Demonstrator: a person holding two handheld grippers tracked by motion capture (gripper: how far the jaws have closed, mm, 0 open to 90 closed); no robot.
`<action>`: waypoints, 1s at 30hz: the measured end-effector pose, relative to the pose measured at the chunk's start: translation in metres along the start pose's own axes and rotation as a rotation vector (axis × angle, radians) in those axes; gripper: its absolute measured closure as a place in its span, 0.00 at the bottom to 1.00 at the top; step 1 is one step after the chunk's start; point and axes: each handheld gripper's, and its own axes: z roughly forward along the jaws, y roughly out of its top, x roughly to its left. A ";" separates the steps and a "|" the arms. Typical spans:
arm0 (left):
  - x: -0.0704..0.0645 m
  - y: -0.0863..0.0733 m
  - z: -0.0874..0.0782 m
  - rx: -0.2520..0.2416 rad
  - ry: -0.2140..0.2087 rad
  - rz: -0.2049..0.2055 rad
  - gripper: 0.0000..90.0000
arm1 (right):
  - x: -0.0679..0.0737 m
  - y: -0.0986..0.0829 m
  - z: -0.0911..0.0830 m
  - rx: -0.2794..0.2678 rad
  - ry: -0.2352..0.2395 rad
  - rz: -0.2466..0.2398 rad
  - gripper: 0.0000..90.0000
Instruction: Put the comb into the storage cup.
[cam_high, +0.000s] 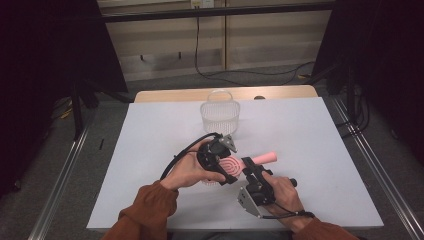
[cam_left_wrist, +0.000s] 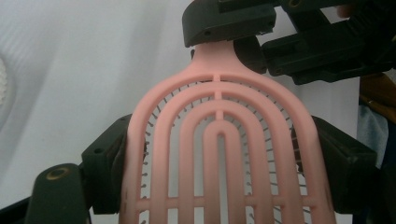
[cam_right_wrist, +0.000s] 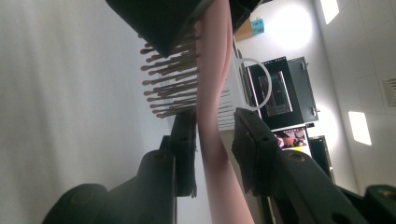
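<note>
- Left gripper (cam_left_wrist: 219, 154): the jaws sit about as wide as the brush head and press on its two side edges, so it's clamped on the head of the pink hairbrush (cam_left_wrist: 219, 140). In the left gripper view the back of the head faces the camera, with its arched slots and the bristles peeking through them.
- Right gripper (cam_right_wrist: 215, 154): the jaws are nearly closed, one on each side of the pink handle. The right-hand pad touches it; the other looks to be right against it too, though I can't quite tell. It reads as a grip on the neck, just below the head.
- In the right gripper view the brush is seen edge-on, with the bristles sticking out to the left of that view.
- From the high view, both hands meet over the near half of the tabletop (cam_high: 325, 150), roughly mid-width. The left gripper (cam_high: 220, 162) is on the round head and the right gripper (cam_high: 254, 172) comes in from the near-right side. The hairbrush (cam_high: 250, 162) is held up off the surface between them, with its handle tip poking out toward the far right.
- A clear ribbed basket (cam_high: 220, 115) with a hoop handle stands further back, near the middle of the far edge, well apart from the brush and both grippers.
- The person wears rust-brown sleeves (cam_high: 147, 207) that come in from the near edge.
</note>
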 end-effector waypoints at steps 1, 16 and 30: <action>0.000 0.000 0.000 0.000 0.000 -0.001 0.22 | 0.001 0.000 0.000 0.002 -0.003 0.001 0.78; 0.000 0.001 0.000 -0.003 -0.005 -0.002 0.22 | 0.004 0.000 0.000 -0.001 -0.007 -0.036 0.88; 0.000 0.001 -0.001 -0.027 -0.015 -0.030 0.21 | 0.004 -0.002 0.000 -0.015 -0.009 -0.066 0.90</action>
